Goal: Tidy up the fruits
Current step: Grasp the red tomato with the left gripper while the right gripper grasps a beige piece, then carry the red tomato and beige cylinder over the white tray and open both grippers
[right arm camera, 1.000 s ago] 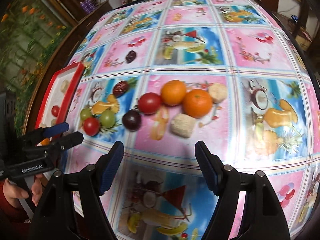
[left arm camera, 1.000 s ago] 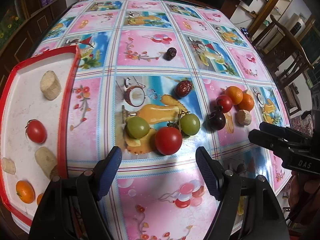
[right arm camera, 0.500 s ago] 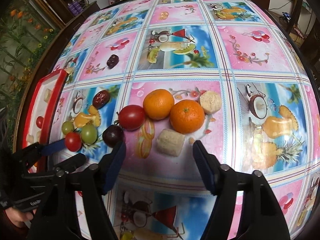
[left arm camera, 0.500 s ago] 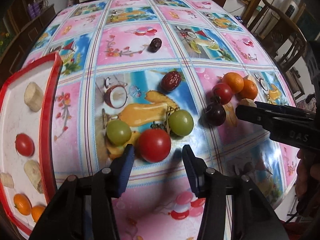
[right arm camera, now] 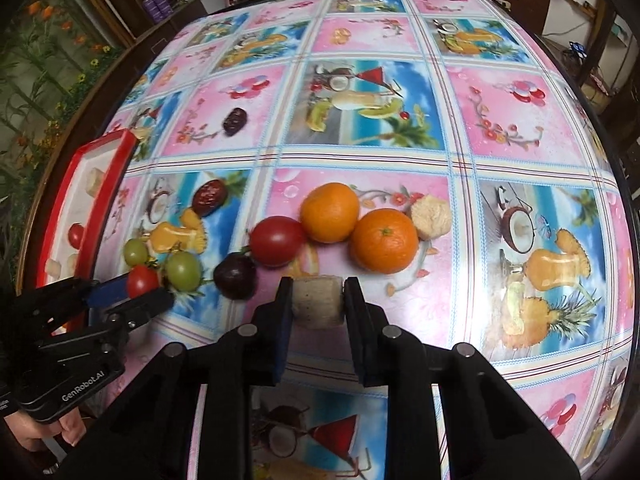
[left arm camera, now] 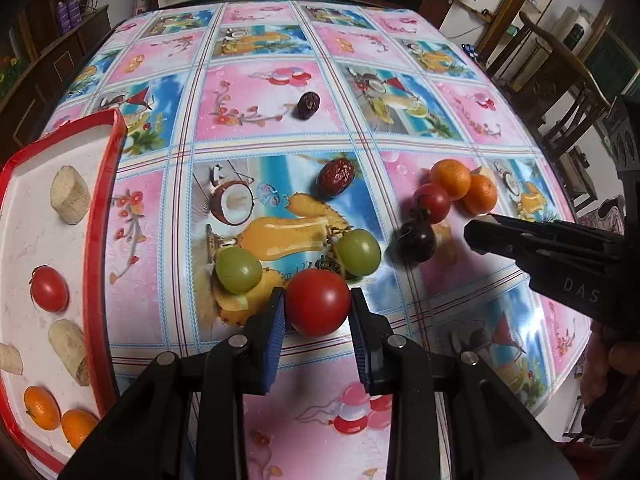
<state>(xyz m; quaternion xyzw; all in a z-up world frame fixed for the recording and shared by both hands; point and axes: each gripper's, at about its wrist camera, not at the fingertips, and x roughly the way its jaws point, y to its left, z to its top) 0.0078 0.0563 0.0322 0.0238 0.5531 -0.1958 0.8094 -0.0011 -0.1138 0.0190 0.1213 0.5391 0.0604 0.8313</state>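
Observation:
My left gripper (left arm camera: 316, 294) has its jaws closing on a red tomato (left arm camera: 318, 308) on the fruit-print tablecloth, and both blue pads touch its sides. Two green fruits (left arm camera: 238, 270) (left arm camera: 359, 251) sit just beyond it. My right gripper (right arm camera: 319, 286) is shut on a pale beige chunk (right arm camera: 318, 306) that rests on the cloth. Behind that chunk lie two oranges (right arm camera: 330, 212) (right arm camera: 385, 240), a second red tomato (right arm camera: 277, 241) and a dark plum (right arm camera: 235, 276). At the left stands a red-rimmed white tray (left arm camera: 100, 220) holding a tomato, beige chunks and oranges.
A red date (left arm camera: 336, 176) and a darker date (left arm camera: 308, 105) lie farther back on the cloth. Another beige chunk (right arm camera: 431, 217) touches the right orange. A wooden chair (left arm camera: 560, 68) stands past the table's right edge. A hand (right arm camera: 40, 436) holds the left gripper.
Both grippers came closer to the fruit and narrowed from wide open. The left one now clasps the red tomato, the right one the beige chunk.

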